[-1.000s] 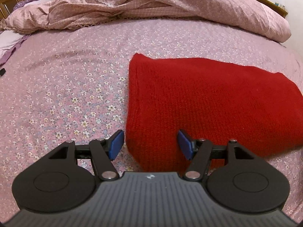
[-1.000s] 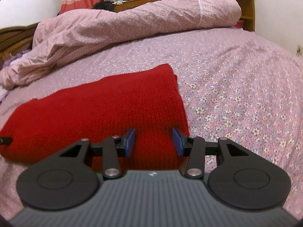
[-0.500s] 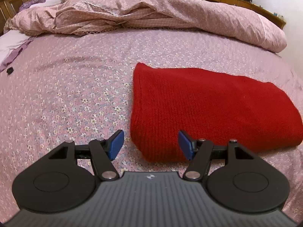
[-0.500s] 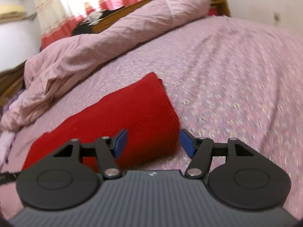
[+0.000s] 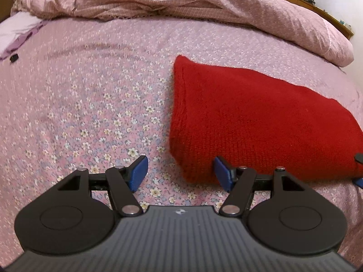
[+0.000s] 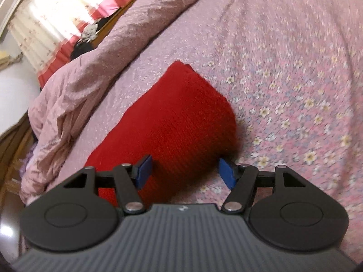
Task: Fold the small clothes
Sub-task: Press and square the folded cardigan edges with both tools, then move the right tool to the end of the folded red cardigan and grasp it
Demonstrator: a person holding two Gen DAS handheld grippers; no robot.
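On bed (image 5: 95,95): red knit (image 5: 249,122) folded flat. Left tool (image 5: 179,173) wide, empty, at near-left corner; right tool (image 6: 185,170) just opened, straddling near-right corner, ungripped. I'd close both low on edge.

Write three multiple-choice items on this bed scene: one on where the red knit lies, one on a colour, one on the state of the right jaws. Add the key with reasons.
1. Where does the red knit lie?
A. on the flowered bedspread
B. on top of the rumpled quilt
C. on the floor

2. What colour are the pads on the left gripper?
A. green
B. blue
C. white

3. How do the jaws of the right gripper stand?
A. clamped on the knit
B. shut with nothing between them
C. apart, having just been opening, a corner of the knit between them

Key: 1 A, the knit rests flat on the flowered bedspread, short of the quilt. 2 B, both pads show blue. 3 C, a clear gap shows at each pad.
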